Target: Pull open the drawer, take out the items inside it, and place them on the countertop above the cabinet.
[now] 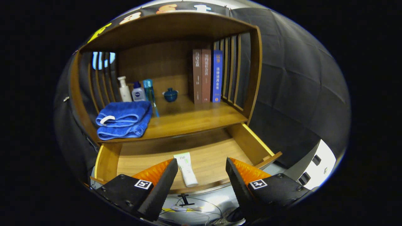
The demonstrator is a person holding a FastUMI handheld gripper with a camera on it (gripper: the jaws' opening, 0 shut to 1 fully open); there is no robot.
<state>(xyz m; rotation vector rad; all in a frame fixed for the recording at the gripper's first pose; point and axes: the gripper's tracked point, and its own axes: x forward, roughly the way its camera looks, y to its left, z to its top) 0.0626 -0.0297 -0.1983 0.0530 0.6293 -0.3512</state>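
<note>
With the drawer [201,157] already pulled out below the surface [188,121], the step in hand is judged to be picking up the tube [186,169] lying on the drawer floor. The hand-held gripper [201,175] hovers above the drawer's front edge, its fingers spread wide and pinching nothing; the tube lies just ahead, nearer the left finger [163,185] than the right finger [238,182], its green-marked end toward the back and its narrower end toward the front rail. A good grasp would centre the fingers across the tube's width, one on each long side, then descend until the pads nearly meet the drawer floor before closing. Closing near the middle should keep the tube level. On the surface, the towels [124,119], bottles [135,91], bowl [170,94] and books [207,75] leave bare wood between bowl and front edge, a likely spot for placement.
</note>
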